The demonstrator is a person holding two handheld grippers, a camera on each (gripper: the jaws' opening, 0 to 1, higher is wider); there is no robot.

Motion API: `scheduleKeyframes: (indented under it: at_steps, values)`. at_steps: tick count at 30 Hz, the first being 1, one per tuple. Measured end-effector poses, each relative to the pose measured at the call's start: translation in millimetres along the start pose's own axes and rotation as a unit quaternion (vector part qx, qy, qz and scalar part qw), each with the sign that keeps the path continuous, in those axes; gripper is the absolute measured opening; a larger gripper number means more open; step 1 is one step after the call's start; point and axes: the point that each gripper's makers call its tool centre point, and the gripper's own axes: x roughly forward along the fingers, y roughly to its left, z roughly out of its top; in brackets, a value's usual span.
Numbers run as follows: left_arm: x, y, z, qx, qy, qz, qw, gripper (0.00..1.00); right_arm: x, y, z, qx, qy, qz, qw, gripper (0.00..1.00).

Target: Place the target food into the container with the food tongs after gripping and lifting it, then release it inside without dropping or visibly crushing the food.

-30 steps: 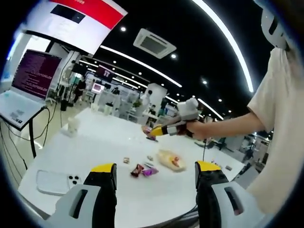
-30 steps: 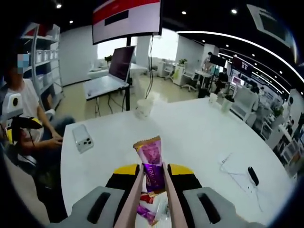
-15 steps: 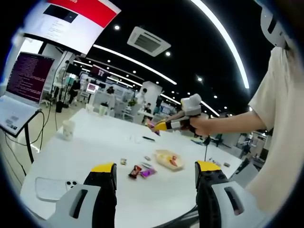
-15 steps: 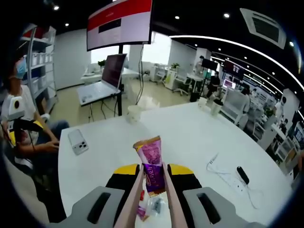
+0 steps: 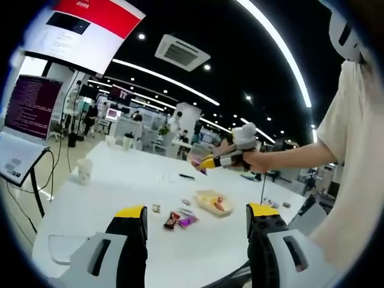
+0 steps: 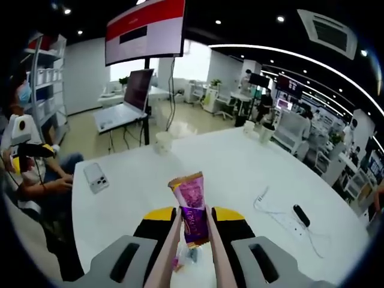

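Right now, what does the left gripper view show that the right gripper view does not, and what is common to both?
Left gripper view: the clear container with food inside, and loose wrapped snacks beside it on the table.

Right gripper view: the tongs pinching a purple snack packet upright, a power strip with cable, and a seated person.

Both: the white table, the phone, a paper cup, the laptop and the red-and-white screen.

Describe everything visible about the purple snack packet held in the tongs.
The purple snack packet is a small glossy foil-like wrapper with a gold crimped top edge. It stands roughly upright in the right gripper view, pinched low on both sides between the pale tongs held by the right tool. It hangs in the air above the white table, well above the container.
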Motion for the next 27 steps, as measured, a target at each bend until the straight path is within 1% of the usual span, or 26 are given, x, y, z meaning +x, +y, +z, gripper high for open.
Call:
scheduleKeyframes:
  at_steps: [2,9,18,27]
  values:
    - [2.6,-2.6,-4.5,0.003,0.009,-0.004,1.0,0.67,-3.2,-5.2,-1.7,0.01,-0.002,-0.004,0.9999,0.22]
    - [7.2,-9.8,-7.0,-0.003,0.01,-0.011,0.9999,0.67,-12.1,-18.8,-8.0,0.03,-0.006,-0.017,0.9994,0.23]
    - [10.3,-18.6,-14.0,-0.012,0.013,-0.017,0.9997,0.66,-19.7,-24.9,-19.1,0.043,-0.003,-0.026,0.9987,0.23]
    - [10.5,-21.8,-18.3,-0.017,0.016,-0.02,0.9995,0.66,-26.4,-31.9,-22.4,0.045,-0.001,-0.036,0.9984,0.22]
